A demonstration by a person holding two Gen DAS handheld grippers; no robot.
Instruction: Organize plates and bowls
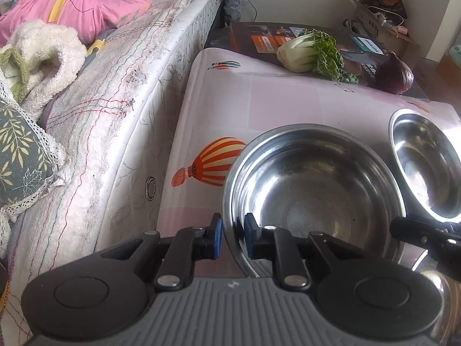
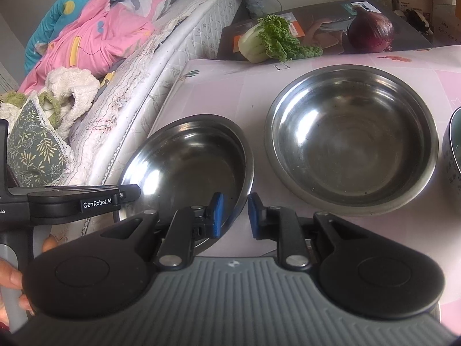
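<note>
Between the blue pads of the left gripper (image 1: pixel 232 236) sits the near-left rim of a steel bowl (image 1: pixel 314 193); one pad is outside the wall, the other inside, with a little gap showing on each side, so the gripper straddles the rim with its jaws parted and I cannot tell whether they touch it. That bowl stands at the near edge of the worktop (image 1: pixel 276 101), close to its left edge. Just right of it is a second steel bowl (image 1: pixel 426 167), and the black tip of the right gripper (image 1: pixel 426 236) reaches in from the right over the first bowl's near-right rim.

Seen from the right wrist, the right gripper (image 2: pixel 235 214) is parted too, its left pad just inside the first bowl's (image 2: pixel 187 161) near-right rim and its right pad outside over the pink cloth. The left gripper's (image 2: pixel 86 201) side carries the white lettering "GenRobot.AI". The second bowl (image 2: pixel 351 138) lies farther off and to the right, apart from the first, and a darker patterned bowl (image 2: pixel 452 150) shows at the right border.

The cloth is printed with a striped hot-air balloon (image 1: pixel 213 163). At the far edge lie a bok choy (image 1: pixel 311 52) and a red onion (image 1: pixel 396 73), resting on a dark flat box (image 1: pixel 259 34) with a label reading "PHILIPS" (image 1: pixel 370 44). A bed (image 1: pixel 121 109) with pink bedding (image 1: pixel 77 0) runs along the left.
</note>
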